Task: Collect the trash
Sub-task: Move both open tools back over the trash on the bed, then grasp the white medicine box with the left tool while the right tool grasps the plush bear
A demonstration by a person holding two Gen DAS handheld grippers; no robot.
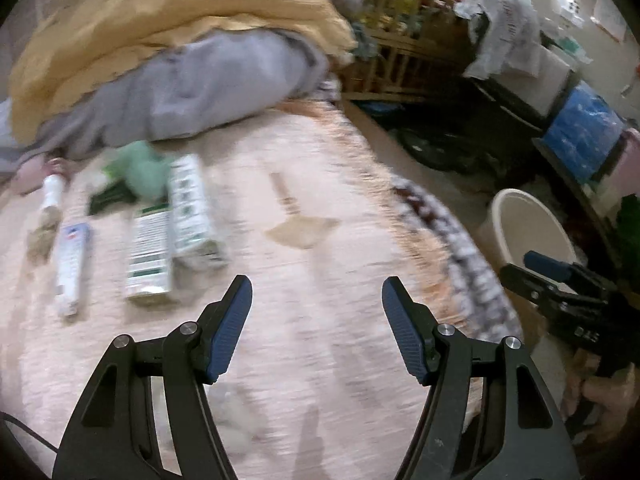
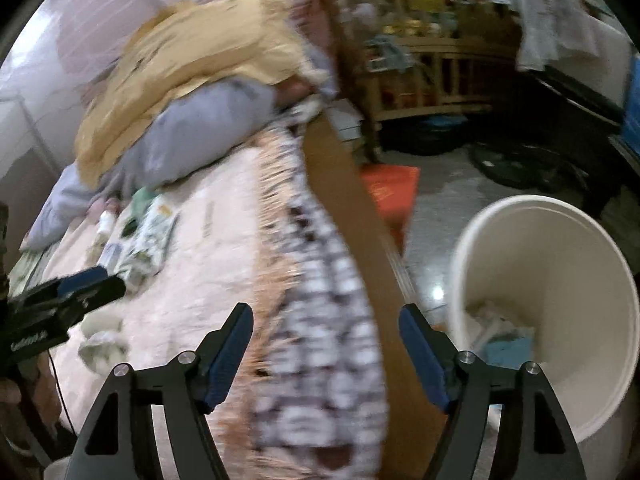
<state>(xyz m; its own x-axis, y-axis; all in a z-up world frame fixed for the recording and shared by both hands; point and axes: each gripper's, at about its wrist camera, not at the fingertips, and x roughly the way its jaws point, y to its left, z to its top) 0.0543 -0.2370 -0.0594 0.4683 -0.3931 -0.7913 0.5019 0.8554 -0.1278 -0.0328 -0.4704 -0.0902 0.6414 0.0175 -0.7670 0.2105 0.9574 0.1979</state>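
Both views are motion-blurred. My left gripper is open and empty above a pink bedspread. Ahead to its left lie two green-and-white cartons, a white tube, a small bottle and a crumpled green wrapper. My right gripper is open and empty over the bed's edge. A cream bin stands on the floor to its right, with paper scraps inside. The bin also shows in the left wrist view. A crumpled wad lies near the left gripper.
A yellow blanket and grey pillow are piled at the head of the bed. A wooden crib, a blue box, a red box and dark clutter sit on the floor beyond.
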